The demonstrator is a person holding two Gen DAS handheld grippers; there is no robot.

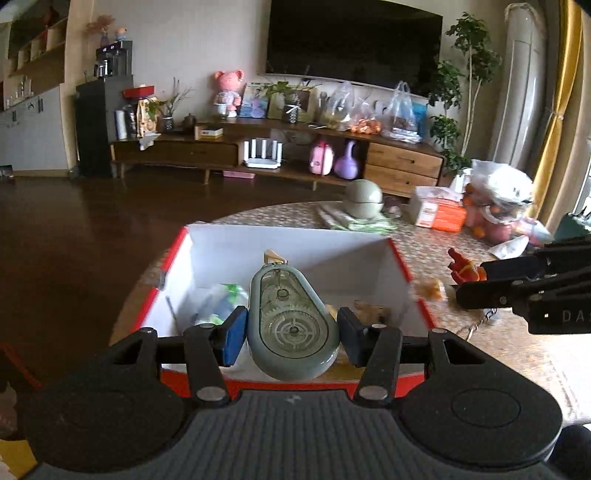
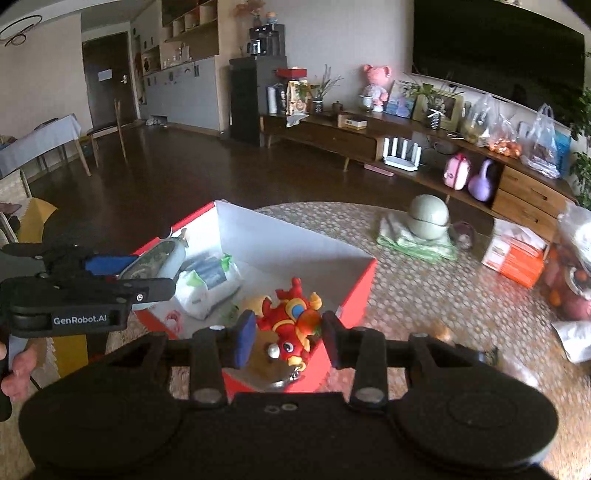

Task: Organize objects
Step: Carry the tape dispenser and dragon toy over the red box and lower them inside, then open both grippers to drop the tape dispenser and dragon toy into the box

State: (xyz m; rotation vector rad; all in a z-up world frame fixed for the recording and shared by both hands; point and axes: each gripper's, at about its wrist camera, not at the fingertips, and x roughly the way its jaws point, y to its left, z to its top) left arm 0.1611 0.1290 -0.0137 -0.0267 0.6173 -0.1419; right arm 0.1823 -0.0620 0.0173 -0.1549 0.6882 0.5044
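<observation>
— What sits between the left gripper (image 1: 291,334)'s jaws?

— A grey-green correction-tape dispenser (image 1: 291,325), pinched at its wide end, hanging over the red box (image 1: 400,258).

— And the right gripper (image 2: 290,338)?

— Its jaws close on a red dragon toy (image 2: 291,321), held above the box's near corner. Beyond the jaws, a wipes packet (image 2: 207,280) lies inside the box, which rests on the patterned table (image 2: 424,295).

Home living room, wall-mounted television (image 1: 354,40) above low wooden media console (image 1: 273,147), potted plant (image 1: 465,74), wall shelving (image 2: 188,33), dark wood floor (image 2: 207,177), patterned table (image 2: 424,295).
</observation>
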